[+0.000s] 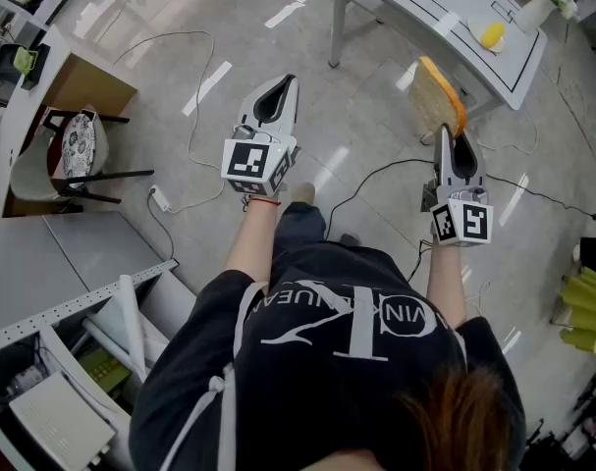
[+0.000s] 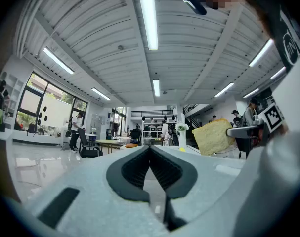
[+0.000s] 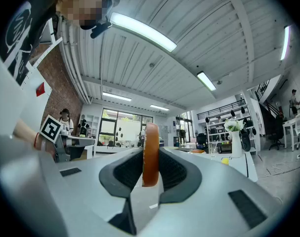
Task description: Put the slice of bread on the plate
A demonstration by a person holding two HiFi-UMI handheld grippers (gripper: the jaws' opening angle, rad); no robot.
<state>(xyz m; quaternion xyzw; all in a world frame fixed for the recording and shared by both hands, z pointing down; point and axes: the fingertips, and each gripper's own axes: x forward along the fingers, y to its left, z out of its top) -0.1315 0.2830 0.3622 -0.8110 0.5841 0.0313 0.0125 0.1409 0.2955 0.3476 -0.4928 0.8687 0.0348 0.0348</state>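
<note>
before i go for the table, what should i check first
1. Grip on bread: ok, the right gripper pinches it on edge between its jaws.
2. Spare left gripper: ok, jaws together, nothing between them.
3. Grippers apart from each other: ok.
4. Room on the dish: cannot tell, a yellow thing already lies on it on the table.
5. Floor ahead: not ok, a cable crosses it near the table.
</note>
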